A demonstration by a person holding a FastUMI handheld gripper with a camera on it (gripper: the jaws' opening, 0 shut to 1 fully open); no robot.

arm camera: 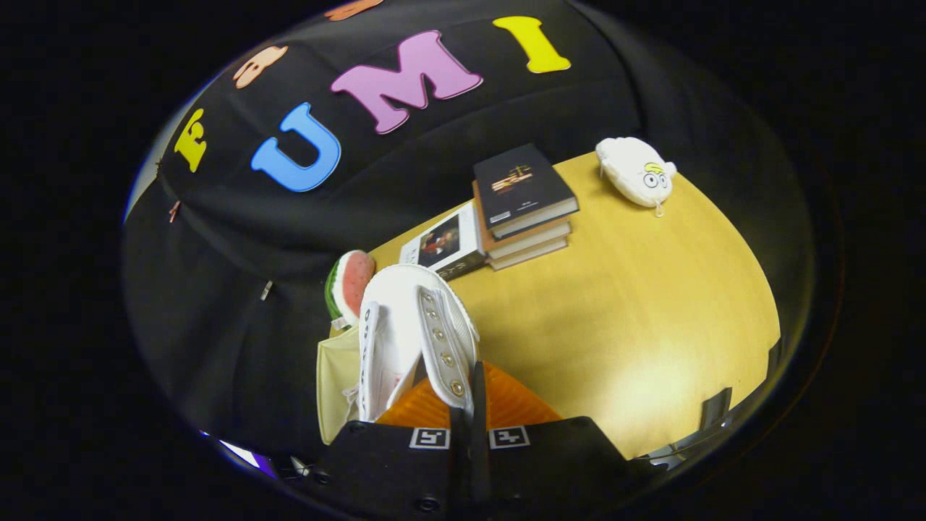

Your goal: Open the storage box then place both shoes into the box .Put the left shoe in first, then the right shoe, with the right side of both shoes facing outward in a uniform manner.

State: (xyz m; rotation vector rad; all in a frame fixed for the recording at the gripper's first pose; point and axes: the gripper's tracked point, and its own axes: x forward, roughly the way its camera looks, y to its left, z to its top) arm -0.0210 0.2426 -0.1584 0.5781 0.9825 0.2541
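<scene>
A white shoe (405, 325) is held aloft, clamped by its eyelet edge between the closed fingers of the hand-held gripper (469, 405), toe pointing away. Just beside the shoe's far side from the book stack, a pale box wall (336, 391) is seen, and this is judged to be the opened storage box; its inside is hidden. A watermelon-slice toy (351, 282) lies just beyond the shoe's toe, and the stack of books (524, 206) rests farther on across the yellow surface (636, 311), with a white plush pouch (636, 174) well apart beyond the books. For the step to be done well, the shoe should be kept level and lowered straight into the box, its right side turned outward, and the grip should be released only once the sole is seated. Which shoe of the pair is held cannot be told.
</scene>
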